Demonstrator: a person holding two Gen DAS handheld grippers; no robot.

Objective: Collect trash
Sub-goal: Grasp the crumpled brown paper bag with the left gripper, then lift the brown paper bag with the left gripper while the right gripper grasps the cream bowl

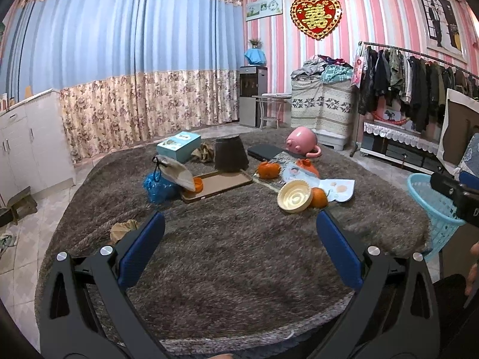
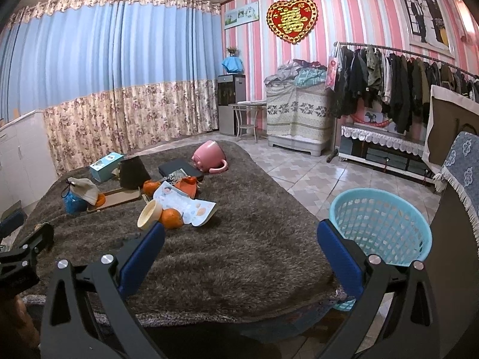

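My left gripper (image 1: 240,224) and right gripper (image 2: 241,233) gape wide, empty; only the left view shows crumpled paper (image 1: 122,229), the right the whole basket (image 2: 380,224).

Pink mug (image 1: 301,141) tipped over; oranges (image 1: 318,197) beside cream bowl (image 1: 294,195).

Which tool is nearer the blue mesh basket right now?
Right. The right tool, open, has the basket just beyond its right finger, off the rug's edge. The left tool, also open, sits over the rug further left, with the basket at its far right.
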